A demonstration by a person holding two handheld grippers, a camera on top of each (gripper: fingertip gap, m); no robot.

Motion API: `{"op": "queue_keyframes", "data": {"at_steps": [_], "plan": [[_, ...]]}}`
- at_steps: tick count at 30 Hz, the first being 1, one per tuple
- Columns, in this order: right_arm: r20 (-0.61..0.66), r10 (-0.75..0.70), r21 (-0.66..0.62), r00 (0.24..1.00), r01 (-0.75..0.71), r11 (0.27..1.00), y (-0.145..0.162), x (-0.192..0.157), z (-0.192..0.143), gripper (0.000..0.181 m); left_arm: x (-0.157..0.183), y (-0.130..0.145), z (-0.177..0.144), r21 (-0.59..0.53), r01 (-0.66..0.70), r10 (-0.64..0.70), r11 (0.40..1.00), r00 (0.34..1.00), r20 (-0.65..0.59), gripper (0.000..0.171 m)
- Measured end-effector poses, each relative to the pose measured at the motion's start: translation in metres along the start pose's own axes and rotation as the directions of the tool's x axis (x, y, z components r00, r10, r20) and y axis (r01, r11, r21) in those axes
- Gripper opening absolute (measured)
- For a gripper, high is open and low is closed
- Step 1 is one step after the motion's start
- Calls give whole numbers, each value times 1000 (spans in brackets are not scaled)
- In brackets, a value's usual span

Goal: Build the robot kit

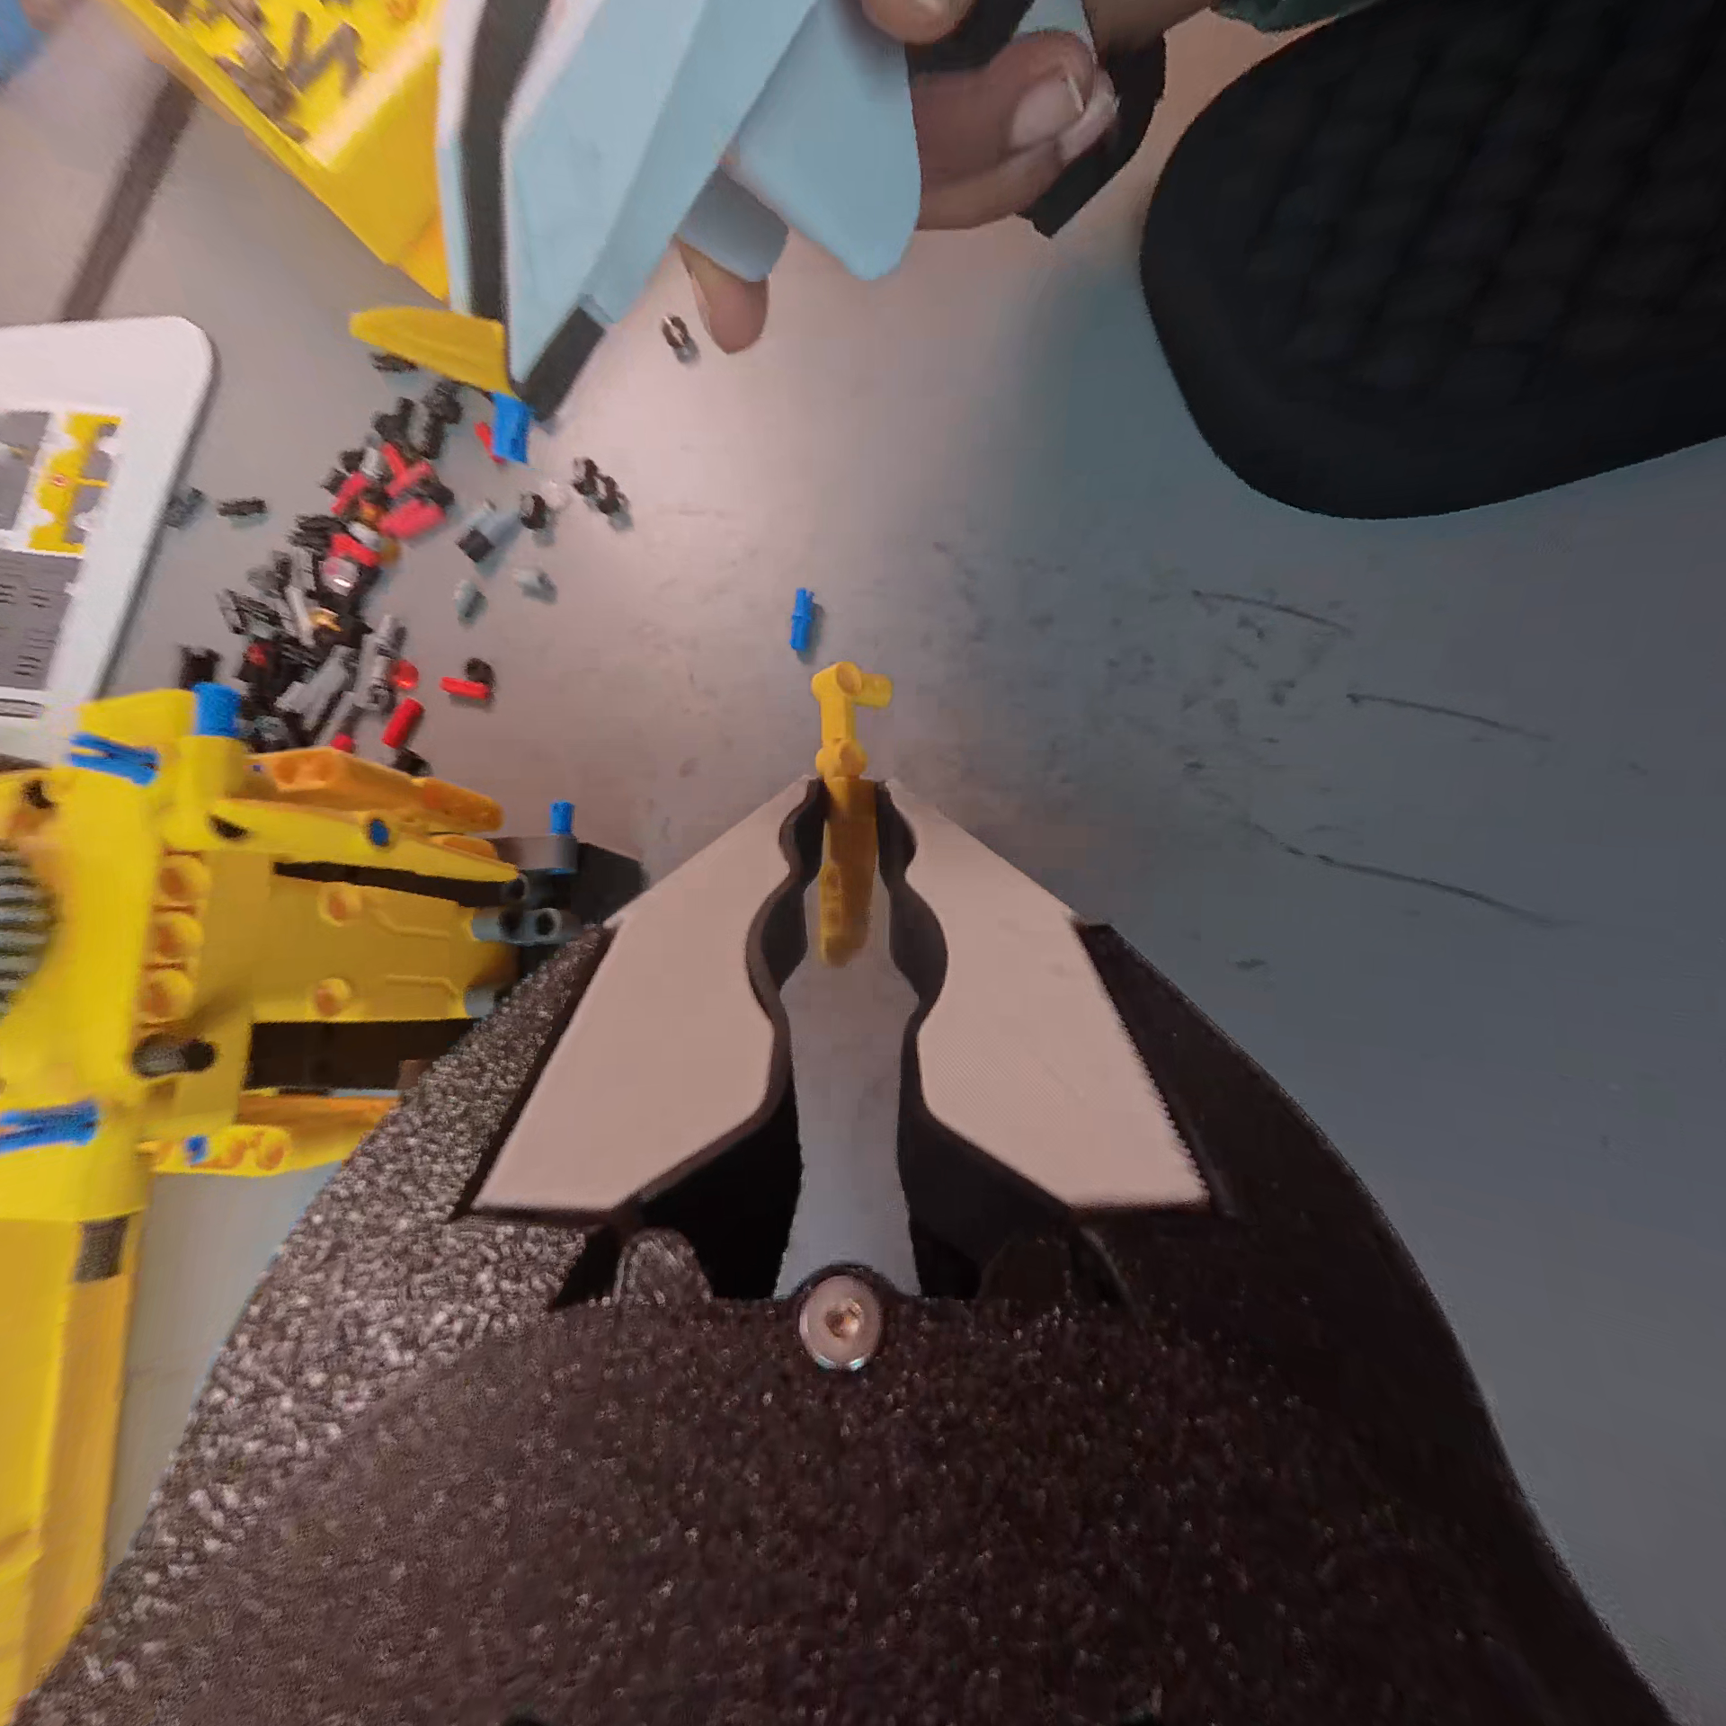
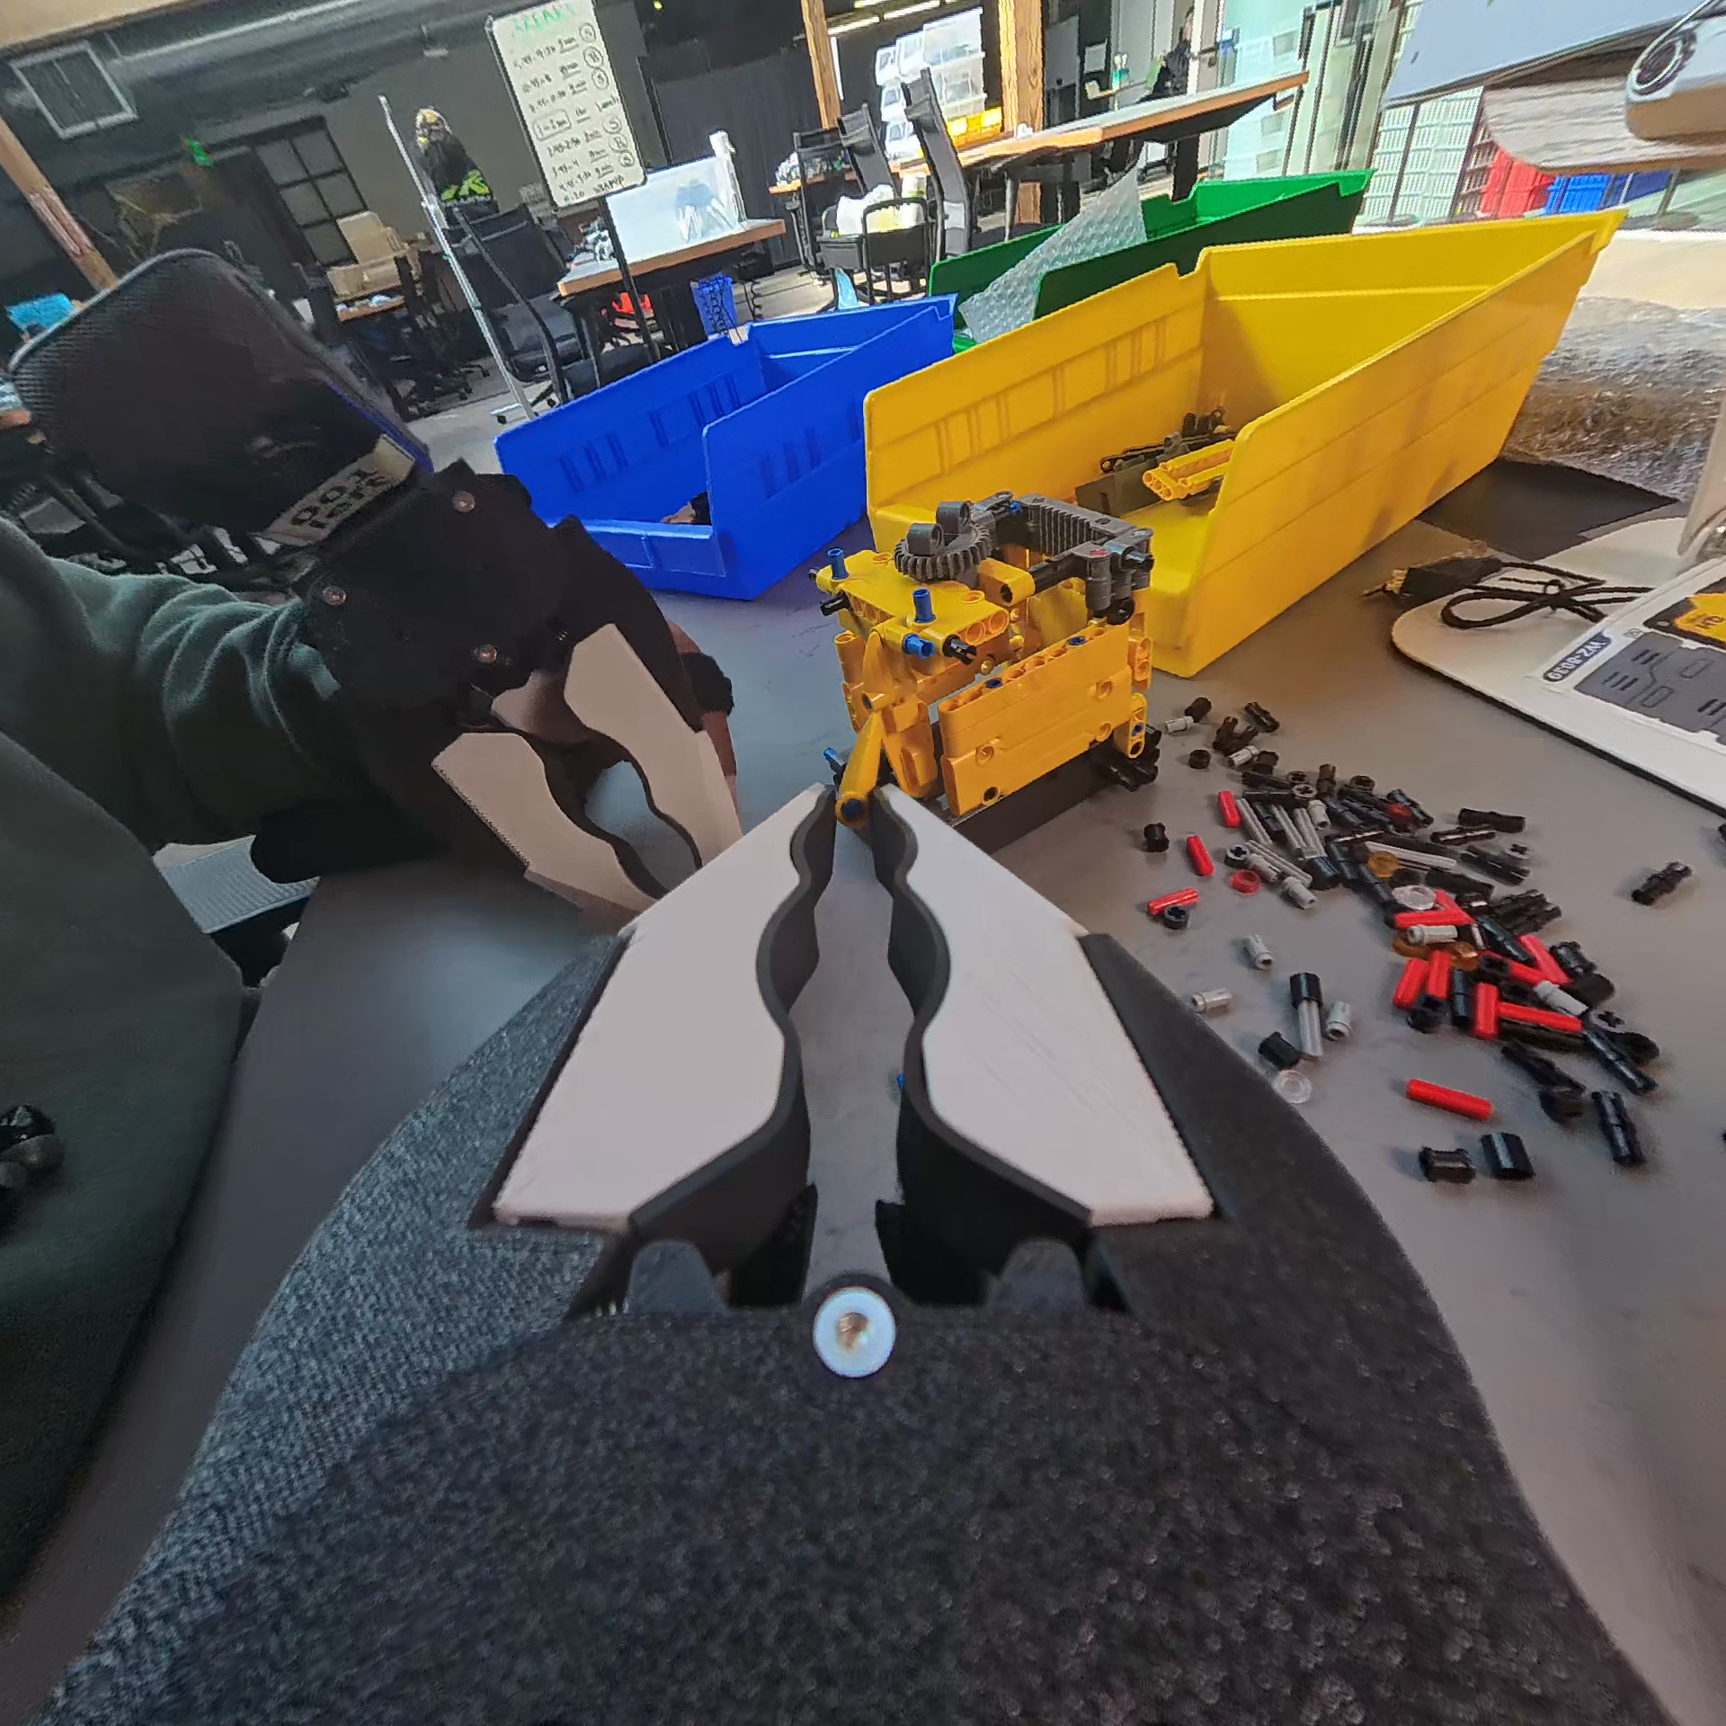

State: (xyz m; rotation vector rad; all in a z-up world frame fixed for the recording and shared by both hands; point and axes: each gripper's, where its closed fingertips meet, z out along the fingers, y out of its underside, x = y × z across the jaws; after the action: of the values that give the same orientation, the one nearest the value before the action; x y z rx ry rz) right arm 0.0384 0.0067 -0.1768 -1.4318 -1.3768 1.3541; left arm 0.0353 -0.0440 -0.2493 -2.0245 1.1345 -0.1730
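Observation:
My left gripper point(image 1: 845, 789) is shut on a slim yellow beam point(image 1: 845, 878). A small yellow connector point(image 1: 848, 696) on its end sticks out past the fingertips, above the grey table point(image 1: 1121, 747). My right gripper point(image 2: 852, 805) is shut on the end of another yellow beam point(image 2: 865, 758) with a blue pin, right in front of the yellow brick model point(image 2: 990, 691). Whether that beam is joined to the model I cannot tell. In the left wrist view the right gripper point(image 1: 532, 383) is at the top, held by a hand. The left gripper point(image 2: 607, 803), held by a gloved hand, shows left in the right wrist view.
A pile of small black, red and grey parts point(image 2: 1457, 943) lies right of the model, and also shows in the left wrist view point(image 1: 364, 579). A loose blue pin point(image 1: 803, 618) lies ahead of the left gripper. A yellow bin point(image 2: 1308, 448), a blue bin point(image 2: 728, 476) and a booklet point(image 2: 1606, 682) stand behind. About 9 centimetres separates my left fingertips from my right.

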Motion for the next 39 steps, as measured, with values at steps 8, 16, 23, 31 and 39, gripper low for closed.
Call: {"op": "queue_keyframes", "data": {"at_steps": [8,16,23,31,39], "plan": [[71,20,54,997,-23,998,-9,-13,-1,6,-42,-28,-34,115,-211,154,971,914,374,9],[99,-34,-25,994,37,999,6,-26,10,6,-40,-36,-39,148,-257,174,955,891,420,10],[93,-32,5,995,32,999,2,-23,7,6,-28,-48,-42,404,112,-155,908,985,75,11],[91,-23,75,996,16,997,-9,-24,5,6,-31,-60,-53,527,448,-387,722,893,-229,7],[126,162,209,979,-186,960,-37,-30,3,6,-51,-64,-66,594,149,-289,790,946,147,6]]}}
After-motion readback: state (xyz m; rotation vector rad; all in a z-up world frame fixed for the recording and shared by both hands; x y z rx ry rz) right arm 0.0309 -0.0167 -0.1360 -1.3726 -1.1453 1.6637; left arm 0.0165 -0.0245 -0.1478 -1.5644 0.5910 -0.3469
